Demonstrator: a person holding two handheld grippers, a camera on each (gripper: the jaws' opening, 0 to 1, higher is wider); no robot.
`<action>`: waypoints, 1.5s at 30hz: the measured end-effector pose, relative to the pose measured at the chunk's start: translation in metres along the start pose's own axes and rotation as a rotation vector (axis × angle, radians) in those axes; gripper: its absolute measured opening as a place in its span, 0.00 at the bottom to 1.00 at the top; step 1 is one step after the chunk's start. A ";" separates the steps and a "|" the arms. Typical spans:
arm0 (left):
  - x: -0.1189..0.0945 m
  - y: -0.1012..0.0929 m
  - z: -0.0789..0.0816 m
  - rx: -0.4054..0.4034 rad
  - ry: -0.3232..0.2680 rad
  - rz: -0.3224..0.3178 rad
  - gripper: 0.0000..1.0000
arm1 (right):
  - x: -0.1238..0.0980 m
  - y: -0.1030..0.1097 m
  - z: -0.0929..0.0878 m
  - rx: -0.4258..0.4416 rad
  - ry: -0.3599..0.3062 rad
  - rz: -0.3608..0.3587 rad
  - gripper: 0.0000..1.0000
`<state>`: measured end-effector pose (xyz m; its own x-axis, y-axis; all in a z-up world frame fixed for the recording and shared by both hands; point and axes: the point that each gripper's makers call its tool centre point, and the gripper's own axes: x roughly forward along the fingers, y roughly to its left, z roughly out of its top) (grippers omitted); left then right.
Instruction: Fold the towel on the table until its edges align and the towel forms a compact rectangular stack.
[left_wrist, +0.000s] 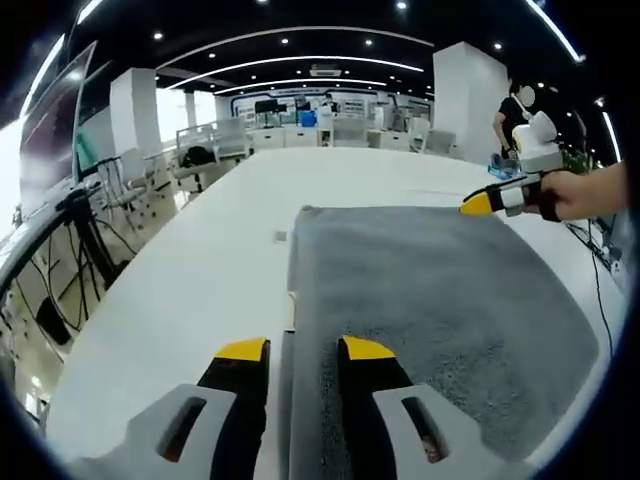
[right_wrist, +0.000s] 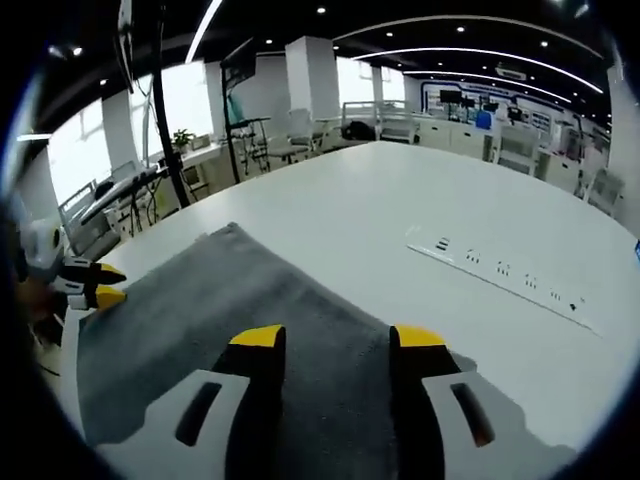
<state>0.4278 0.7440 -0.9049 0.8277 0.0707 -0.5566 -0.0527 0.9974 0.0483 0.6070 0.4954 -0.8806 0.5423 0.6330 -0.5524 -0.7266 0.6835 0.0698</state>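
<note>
A grey towel (left_wrist: 430, 290) lies flat on the white table (left_wrist: 200, 260). My left gripper (left_wrist: 304, 350) is open at the towel's near left edge, and the edge runs between its yellow-tipped jaws. In the left gripper view, my right gripper (left_wrist: 480, 203) comes in from the right, held by a hand (left_wrist: 585, 192), at the towel's far right corner. In the right gripper view the towel (right_wrist: 220, 300) spreads under my right gripper (right_wrist: 338, 338), whose jaws stand wide apart over the cloth. My left gripper (right_wrist: 105, 284) appears at the towel's far left end with its tips parted.
A white power strip (right_wrist: 500, 270) lies on the table to the right of the towel. A small tag (left_wrist: 281, 237) sits on the table by the towel's left edge. Chairs and desks (left_wrist: 200, 160) stand beyond the table. A person (left_wrist: 515, 115) stands at the back.
</note>
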 end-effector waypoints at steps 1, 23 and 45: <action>0.001 -0.002 0.001 0.004 0.008 -0.001 0.27 | -0.001 -0.002 -0.001 0.002 0.002 -0.006 0.41; 0.008 -0.006 -0.003 -0.043 0.025 -0.032 0.16 | -0.022 -0.067 -0.053 0.142 0.059 -0.206 0.26; 0.005 -0.015 -0.001 -0.030 0.045 -0.041 0.05 | -0.031 -0.074 -0.057 0.066 0.035 -0.195 0.03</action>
<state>0.4316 0.7293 -0.9094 0.8037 0.0291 -0.5944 -0.0365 0.9993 -0.0004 0.6199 0.4041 -0.9156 0.6542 0.4740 -0.5893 -0.5795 0.8149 0.0121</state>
